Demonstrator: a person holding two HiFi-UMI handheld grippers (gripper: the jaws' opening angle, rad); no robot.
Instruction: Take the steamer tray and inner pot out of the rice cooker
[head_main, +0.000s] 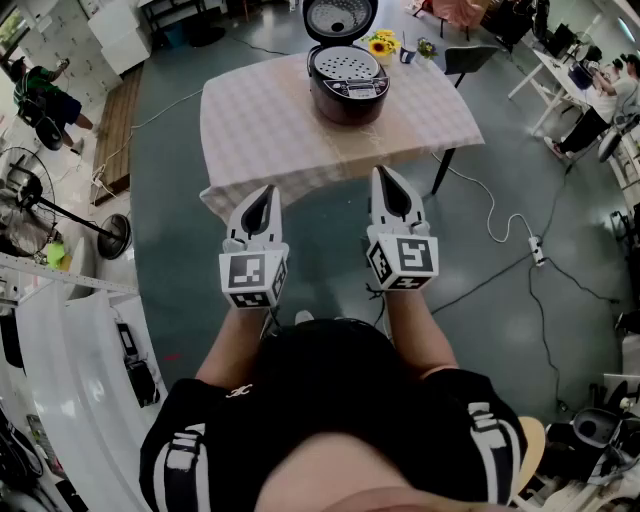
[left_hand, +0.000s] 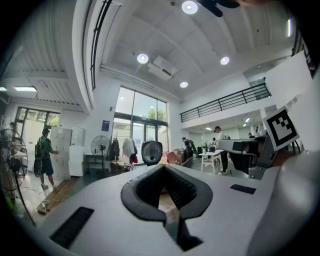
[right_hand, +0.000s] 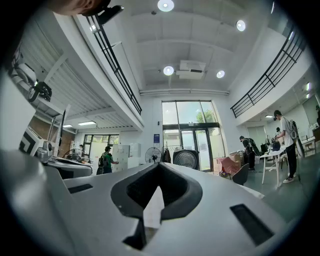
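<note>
A dark rice cooker (head_main: 348, 88) stands at the far side of a table with a checked cloth (head_main: 270, 130), its lid (head_main: 340, 20) swung up. A perforated steamer tray (head_main: 348, 65) lies in its mouth and hides the inner pot. Both grippers hover side by side over the floor before the table's near edge, well short of the cooker. My left gripper (head_main: 266, 192) is shut with nothing in it, and so is my right gripper (head_main: 385, 175). In the left gripper view the closed tips (left_hand: 163, 166) point level at the raised lid (left_hand: 151, 152). The right gripper view has its tips (right_hand: 159, 165) just left of the lid (right_hand: 186, 159).
Sunflowers (head_main: 381, 44) and a small cup stand behind the cooker, with a dark chair (head_main: 470, 58) past the table's right corner. A white cable and power strip (head_main: 536, 250) lie on the floor at right. A stand fan (head_main: 30, 200) and a person (head_main: 40, 95) are at left.
</note>
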